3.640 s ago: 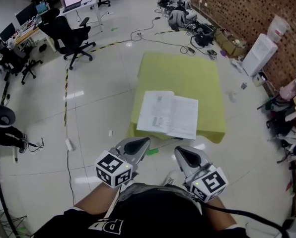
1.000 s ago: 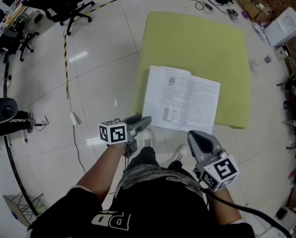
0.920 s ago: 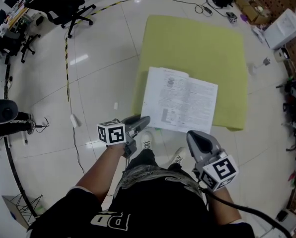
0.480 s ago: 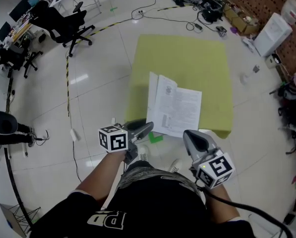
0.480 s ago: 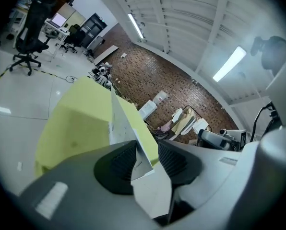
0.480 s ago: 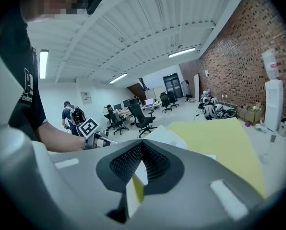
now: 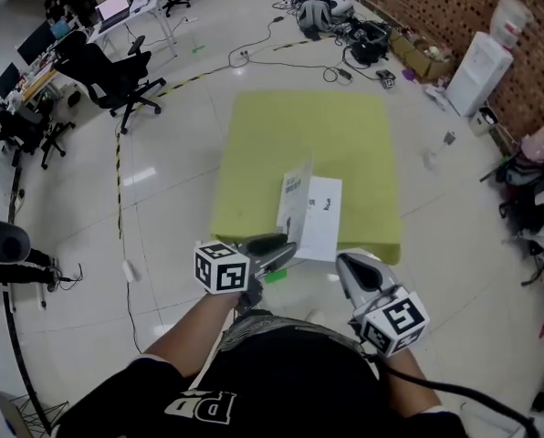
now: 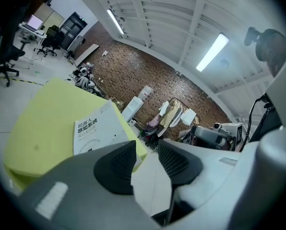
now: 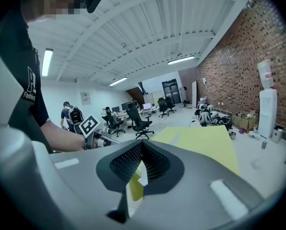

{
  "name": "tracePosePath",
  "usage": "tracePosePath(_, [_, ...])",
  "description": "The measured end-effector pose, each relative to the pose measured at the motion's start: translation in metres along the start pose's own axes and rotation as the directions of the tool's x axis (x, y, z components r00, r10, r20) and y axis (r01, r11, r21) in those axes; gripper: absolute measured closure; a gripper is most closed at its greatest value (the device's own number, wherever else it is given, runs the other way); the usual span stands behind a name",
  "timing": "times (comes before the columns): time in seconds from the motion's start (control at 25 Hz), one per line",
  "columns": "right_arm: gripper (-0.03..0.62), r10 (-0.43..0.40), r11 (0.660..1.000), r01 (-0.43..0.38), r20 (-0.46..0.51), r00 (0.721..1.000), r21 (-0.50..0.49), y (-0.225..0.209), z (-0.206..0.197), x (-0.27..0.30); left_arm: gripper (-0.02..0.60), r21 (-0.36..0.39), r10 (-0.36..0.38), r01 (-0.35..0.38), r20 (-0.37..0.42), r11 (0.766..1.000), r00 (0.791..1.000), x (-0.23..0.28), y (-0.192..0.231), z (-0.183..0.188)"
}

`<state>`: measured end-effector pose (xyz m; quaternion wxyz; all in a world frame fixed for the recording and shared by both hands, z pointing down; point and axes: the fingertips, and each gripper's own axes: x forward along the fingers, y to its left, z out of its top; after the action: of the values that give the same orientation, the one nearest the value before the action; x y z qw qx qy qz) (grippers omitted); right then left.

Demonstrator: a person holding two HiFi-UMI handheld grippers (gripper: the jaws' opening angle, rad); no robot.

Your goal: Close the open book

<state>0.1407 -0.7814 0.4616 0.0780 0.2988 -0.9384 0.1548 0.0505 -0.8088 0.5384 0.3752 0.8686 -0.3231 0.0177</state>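
Observation:
A white book [image 7: 310,210] lies at the near edge of the yellow-green table [image 7: 299,126]. Its left half stands up on edge, tilted over the right half. My left gripper [image 7: 286,247] hovers at the book's near left corner, open, with a gap between its pads and only floor showing through. In the left gripper view the raised cover [image 8: 92,131] with printed title shows just beyond the left gripper [image 8: 147,152]; whether they touch, I cannot tell. My right gripper [image 7: 345,263] hangs near the table's front edge, its tips together and holding nothing, and the right gripper [image 9: 141,145] points over the table [image 9: 200,140].
Black office chairs [image 7: 117,71] and desks stand at the far left. Cables [image 7: 281,57] trail on the floor beyond the table. A water dispenser [image 7: 477,67] stands by the brick wall on the right. A person [image 9: 71,114] stands far back.
The book lay flat open a second ago; its left half has swung up and over toward the right. Both grippers have risen and moved forward toward the table's near edge.

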Motion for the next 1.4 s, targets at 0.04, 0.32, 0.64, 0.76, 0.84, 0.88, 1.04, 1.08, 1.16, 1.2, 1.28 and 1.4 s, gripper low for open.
tracePosePath(0.04, [0.588,-0.003,1.0,0.003,0.006,1.0,-0.001,-0.002,0.001,-0.006,0.43,0.011,0.0,0.0,-0.006,1.0,1.0,0.004,-0.004,-0.003])
tracePosePath(0.32, [0.588,-0.02,1.0,0.02,0.012,1.0,-0.008,-0.015,-0.003,-0.04,0.43,0.045,0.005,-0.006,0.034,0.999,0.999,0.021,-0.029,-0.004])
tracePosePath(0.64, [0.588,0.005,1.0,-0.005,-0.018,1.0,-0.007,-0.014,-0.024,-0.051,0.473,0.109,0.039,-0.048,0.081,0.993,0.996,0.011,-0.067,-0.002])
tracePosePath(0.76, [0.588,0.01,1.0,-0.009,-0.014,1.0,0.015,-0.011,-0.029,-0.046,0.476,0.186,0.076,-0.083,0.046,0.979,0.996,0.0,-0.073,-0.007])
tracePosePath(0.84, [0.588,0.008,0.999,-0.008,-0.001,1.0,0.036,-0.002,-0.027,-0.044,0.479,0.234,0.085,-0.088,0.023,0.968,0.996,-0.012,-0.079,-0.009])
tracePosePath(0.88, [0.588,0.008,0.999,-0.008,0.008,1.0,0.039,0.003,-0.025,-0.042,0.48,0.253,0.084,-0.086,0.02,0.964,0.996,-0.019,-0.081,-0.009])
tracePosePath(1.04, [0.588,-0.001,1.0,0.0,0.023,1.0,0.019,0.031,-0.024,-0.027,0.516,0.302,0.059,-0.073,0.057,0.95,0.997,-0.053,-0.085,-0.004])
tracePosePath(1.08, [0.588,-0.008,1.0,0.007,0.024,1.0,0.019,0.039,-0.025,-0.022,0.53,0.306,0.055,-0.074,0.068,0.949,0.996,-0.063,-0.084,-0.003])
tracePosePath(1.16, [0.588,-0.023,0.999,0.022,0.024,0.999,0.027,0.059,-0.028,-0.011,0.573,0.299,0.049,-0.074,0.088,0.952,0.995,-0.087,-0.081,-0.004])
tracePosePath(1.2, [0.588,-0.029,0.999,0.028,0.024,0.999,0.031,0.071,-0.028,-0.005,0.574,0.294,0.044,-0.07,0.096,0.953,0.994,-0.102,-0.079,-0.005])
tracePosePath(1.28, [0.588,-0.039,0.999,0.038,0.029,0.999,0.029,0.098,-0.028,0.006,0.574,0.296,0.029,-0.061,0.111,0.953,0.993,-0.131,-0.076,-0.007])
tracePosePath(1.4, [0.588,-0.053,0.999,0.053,0.037,0.998,0.009,0.137,-0.029,0.022,0.574,0.314,0.016,-0.056,0.128,0.948,0.992,-0.17,-0.069,-0.011])
